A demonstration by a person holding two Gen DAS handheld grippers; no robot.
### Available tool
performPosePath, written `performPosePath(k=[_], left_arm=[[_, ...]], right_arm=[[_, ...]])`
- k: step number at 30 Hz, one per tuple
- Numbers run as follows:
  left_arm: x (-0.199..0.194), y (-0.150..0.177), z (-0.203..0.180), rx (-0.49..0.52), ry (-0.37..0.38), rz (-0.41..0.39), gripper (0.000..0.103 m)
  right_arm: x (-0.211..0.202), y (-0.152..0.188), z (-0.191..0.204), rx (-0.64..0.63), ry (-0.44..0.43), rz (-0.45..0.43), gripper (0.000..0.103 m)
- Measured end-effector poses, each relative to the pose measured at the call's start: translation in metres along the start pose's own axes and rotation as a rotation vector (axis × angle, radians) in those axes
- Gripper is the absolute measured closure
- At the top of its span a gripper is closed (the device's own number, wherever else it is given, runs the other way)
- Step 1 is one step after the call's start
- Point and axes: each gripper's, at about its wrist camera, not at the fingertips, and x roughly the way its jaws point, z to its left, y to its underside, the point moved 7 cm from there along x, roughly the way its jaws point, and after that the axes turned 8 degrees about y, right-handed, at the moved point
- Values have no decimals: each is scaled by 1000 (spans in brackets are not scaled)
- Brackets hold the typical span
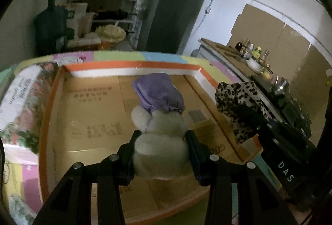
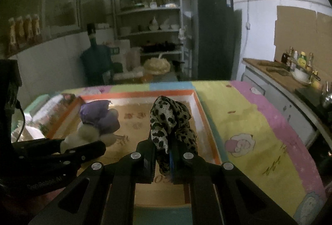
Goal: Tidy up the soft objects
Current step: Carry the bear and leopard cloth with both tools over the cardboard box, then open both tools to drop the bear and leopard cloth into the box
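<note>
The left gripper (image 1: 162, 140) has its fingers clamped on a cream plush toy (image 1: 160, 142) with a purple cloth hood, at frame centre above the orange-rimmed cardboard tray (image 1: 128, 63). The right gripper (image 2: 164, 147) pinches a leopard-print cloth (image 2: 169, 121) tightly. Only the right wrist view shows the cartoon-printed mat (image 2: 249, 121) on the bench.

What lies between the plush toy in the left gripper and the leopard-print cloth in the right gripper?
Only bare cardboard floor of the tray separates the plush toy from the leopard-print cloth; the right wrist view shows it best.
</note>
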Motion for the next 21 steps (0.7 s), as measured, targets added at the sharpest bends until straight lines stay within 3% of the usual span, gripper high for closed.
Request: performPosePath(k=[5, 8, 12, 16, 21], left_arm=[[17, 10, 6, -27, -3, 60, 58], [16, 10, 6, -27, -1, 53, 56], [12, 10, 4, -29, 14, 50, 39], [-4, 5, 3, -17, 18, 11, 31], [-38, -6, -5, 12, 30, -74, 27]], right_arm=[[16, 9, 7, -24, -14, 59, 94], [20, 9, 8, -29, -23, 70, 92], [23, 11, 10, -31, -33, 84, 66], [17, 9, 7, -9, -43, 61, 47], [5, 5, 4, 33, -77, 20, 42]])
